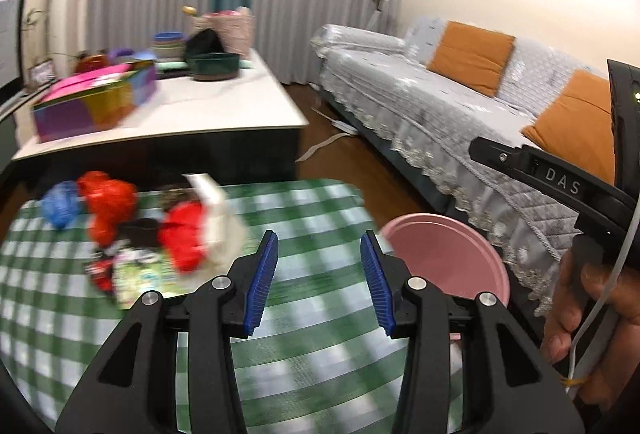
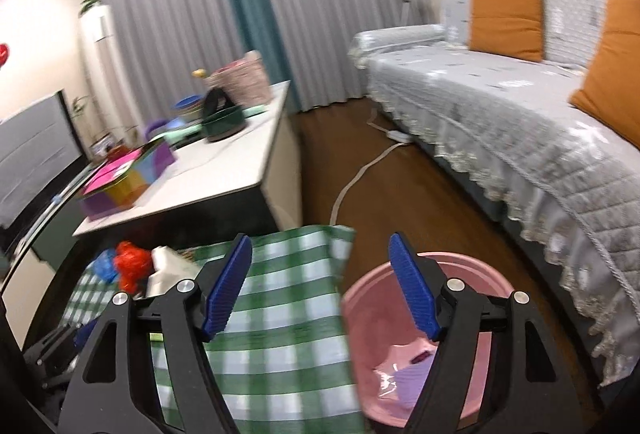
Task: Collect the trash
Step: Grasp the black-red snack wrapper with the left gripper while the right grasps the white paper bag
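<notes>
Spread, empty fingers (image 1: 319,258) (image 2: 320,262) of both grippers over green-checked tablecloth (image 1: 304,362), pink bin (image 2: 384,310) beside.

A green-checked table (image 1: 304,350) carries a heap of crumpled red, blue and white trash (image 1: 160,230) at its far left.

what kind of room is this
Most likely a home living room: a covered sofa with orange cushions, floor-length curtains, and a low table cluttered with household things.

Home living room: covered sofa (image 2: 500,121), curtains (image 2: 180,13), television (image 2: 32,149).
</notes>
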Motion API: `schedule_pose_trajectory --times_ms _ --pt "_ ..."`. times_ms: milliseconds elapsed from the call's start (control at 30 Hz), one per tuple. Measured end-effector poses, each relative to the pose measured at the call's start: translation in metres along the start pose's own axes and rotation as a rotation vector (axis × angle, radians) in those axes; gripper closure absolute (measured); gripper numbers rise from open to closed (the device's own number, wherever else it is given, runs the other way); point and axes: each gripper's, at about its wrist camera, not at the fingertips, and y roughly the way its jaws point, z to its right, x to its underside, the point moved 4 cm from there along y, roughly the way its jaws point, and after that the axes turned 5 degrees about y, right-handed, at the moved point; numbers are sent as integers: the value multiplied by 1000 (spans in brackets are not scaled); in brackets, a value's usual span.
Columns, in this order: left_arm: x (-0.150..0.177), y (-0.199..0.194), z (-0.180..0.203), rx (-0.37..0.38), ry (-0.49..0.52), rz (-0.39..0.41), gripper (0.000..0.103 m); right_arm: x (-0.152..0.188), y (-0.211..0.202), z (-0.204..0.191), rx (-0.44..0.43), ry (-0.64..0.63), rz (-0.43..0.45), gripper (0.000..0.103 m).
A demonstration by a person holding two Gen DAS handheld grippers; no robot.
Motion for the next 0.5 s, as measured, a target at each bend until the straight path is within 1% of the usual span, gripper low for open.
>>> schedule_pose_trajectory --times_ms 167,300,500 --pt "17 -17 -48 -98 -34 18 60 15 15 -40 -77 -22 -48 44" --pt "35 -20 -89 -178 -74 1 60 26 31 -72 -128 -39 -79 49" --pt "54 -18 -137 -242 -150 -22 61 45 56 -111 -191 -72 -130 51"
